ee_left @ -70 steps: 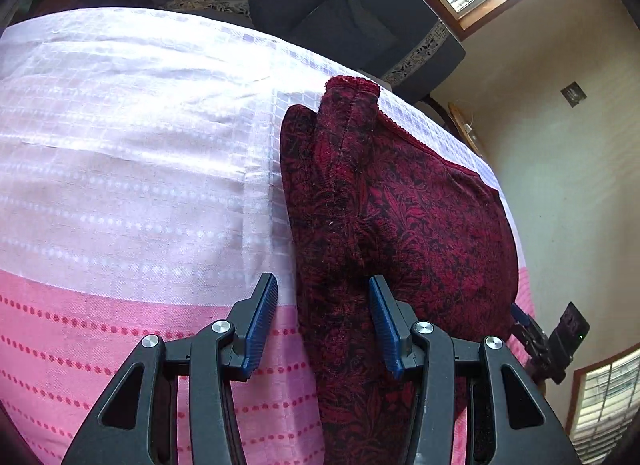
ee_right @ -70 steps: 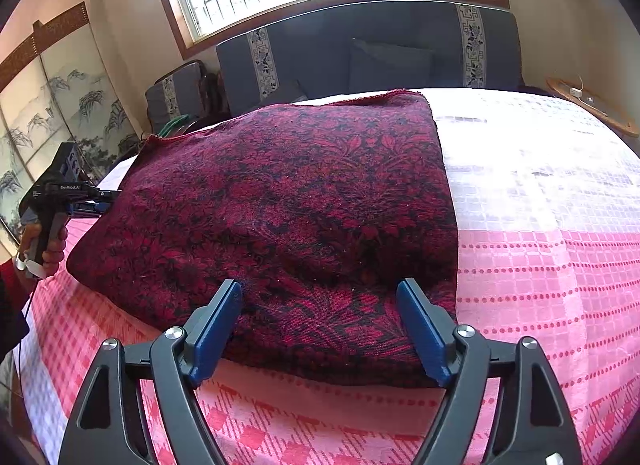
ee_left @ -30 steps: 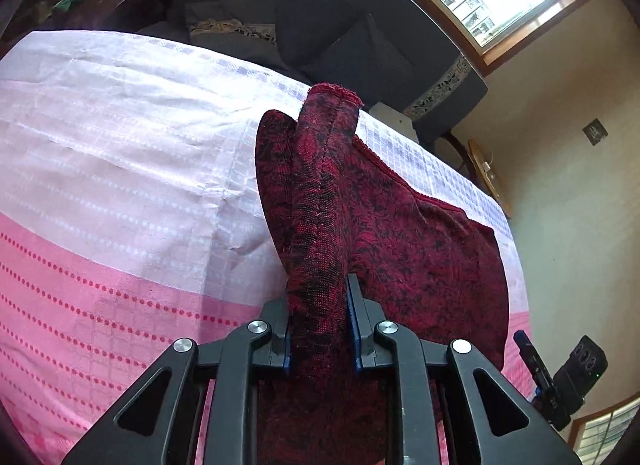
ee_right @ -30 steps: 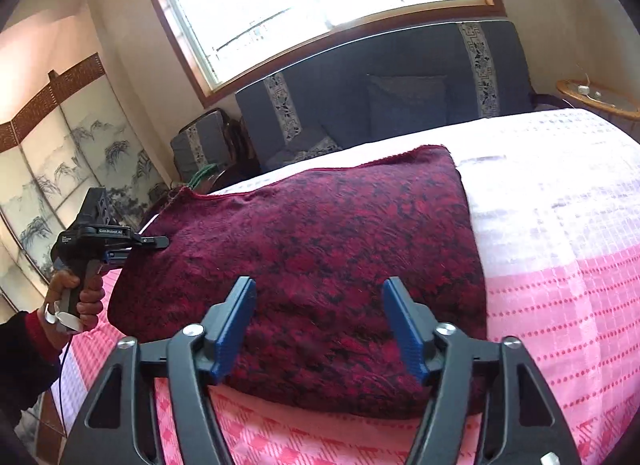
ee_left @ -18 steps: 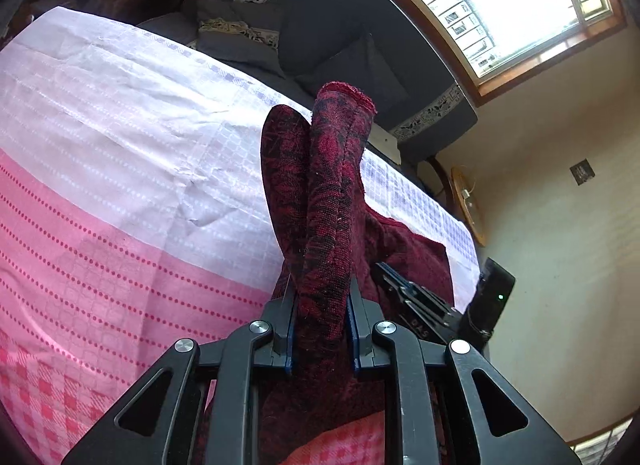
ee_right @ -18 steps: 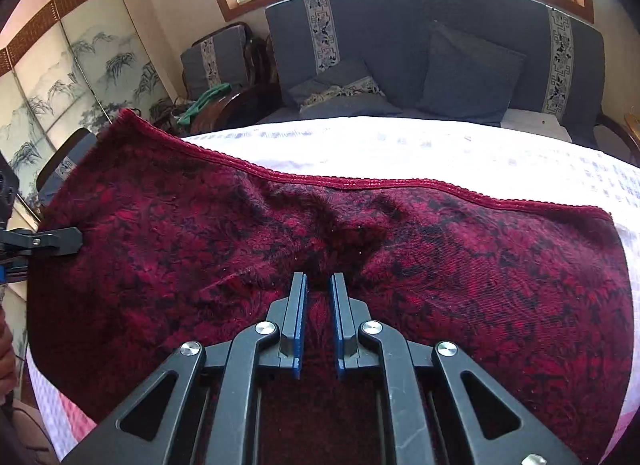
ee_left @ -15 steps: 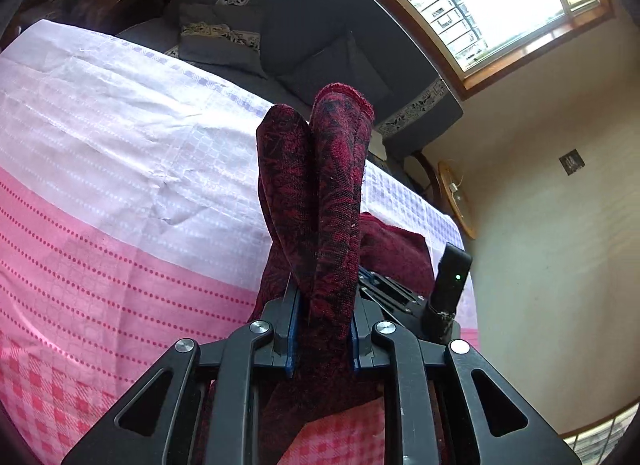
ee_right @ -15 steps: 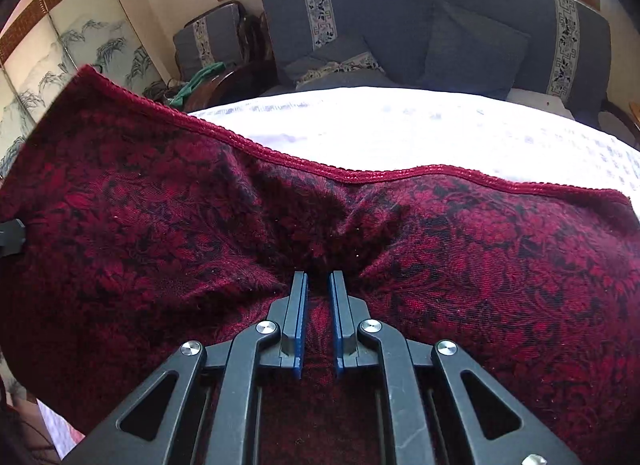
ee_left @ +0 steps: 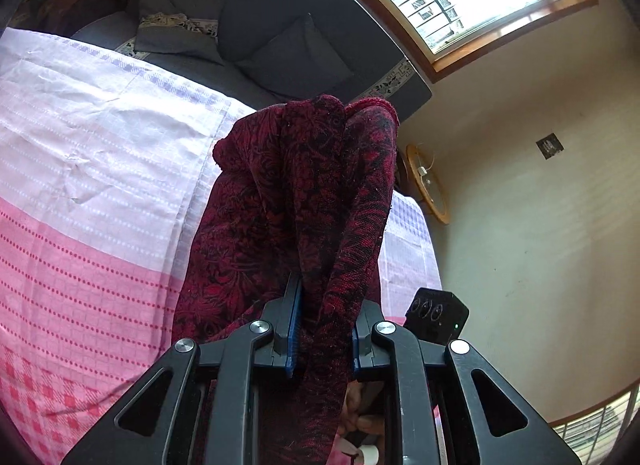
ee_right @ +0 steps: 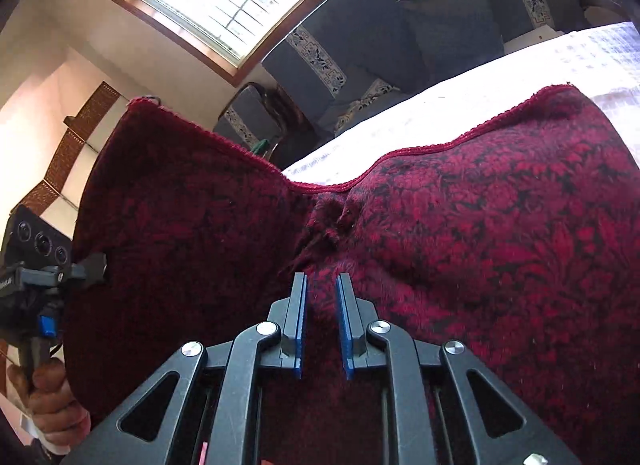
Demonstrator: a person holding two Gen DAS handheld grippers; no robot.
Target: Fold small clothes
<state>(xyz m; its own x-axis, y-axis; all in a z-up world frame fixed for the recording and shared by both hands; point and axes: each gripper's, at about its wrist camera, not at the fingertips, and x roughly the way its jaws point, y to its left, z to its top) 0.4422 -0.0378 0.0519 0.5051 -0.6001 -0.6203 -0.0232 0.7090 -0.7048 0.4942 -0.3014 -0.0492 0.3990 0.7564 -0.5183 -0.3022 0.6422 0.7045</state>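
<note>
A dark red patterned cloth [ee_left: 296, 193] hangs bunched in folds from my left gripper [ee_left: 322, 321], which is shut on it and holds it above the bed. In the right wrist view the same cloth [ee_right: 480, 245] fills most of the frame, its corded hem sagging in the middle. My right gripper [ee_right: 322, 293] has a puckered fold of the cloth between its blue pads, and its jaws are opening slightly. At the far left of that view the left gripper [ee_right: 98, 263] pinches the cloth's raised corner, with a hand [ee_right: 48, 397] on its handle.
A pink and white checked bedspread [ee_left: 80, 185] lies under the cloth. A dark blue sofa [ee_left: 280, 25] with cushions stands behind the bed, below a bright window. A round wooden side table [ee_left: 428, 189] sits by the wall. A painted folding screen [ee_right: 60, 153] stands at the left.
The left gripper has lifted its bunched edge of the cloth higher. The right gripper came in and shut on the cloth's near part; its pads now stand slightly wider, and its view has rolled.
</note>
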